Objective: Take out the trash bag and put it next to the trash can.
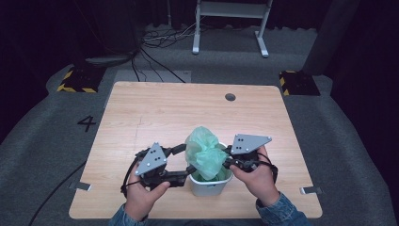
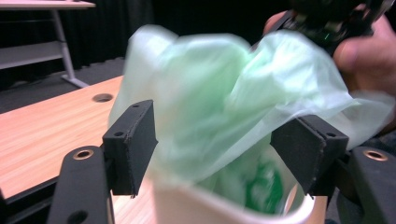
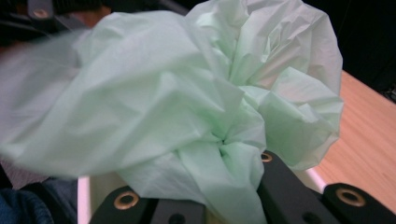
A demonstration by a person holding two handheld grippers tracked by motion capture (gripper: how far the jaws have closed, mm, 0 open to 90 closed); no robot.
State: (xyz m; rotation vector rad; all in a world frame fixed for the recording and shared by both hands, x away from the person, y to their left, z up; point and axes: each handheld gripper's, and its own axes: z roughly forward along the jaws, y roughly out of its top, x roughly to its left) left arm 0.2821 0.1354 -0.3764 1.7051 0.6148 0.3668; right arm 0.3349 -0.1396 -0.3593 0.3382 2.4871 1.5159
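At lower centre, the right gripper point(image 1: 229, 162) pinches the crumpled pale green plastic bag point(image 1: 205, 153) in the small white plastic bin point(image 1: 210, 187); the left gripper point(image 1: 184, 160) gapes, released, around it

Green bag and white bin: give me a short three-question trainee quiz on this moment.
1. True or false: the right gripper is shut on the green bag.
2. What stands between the left gripper jaws? A) bag over the white bin rim B) a cup C) nothing
3. What surface does the bin stand on?

Key: 1 true; the film bunches between its jaws. 2 A; the pads stand apart from it. 3 the wooden table.
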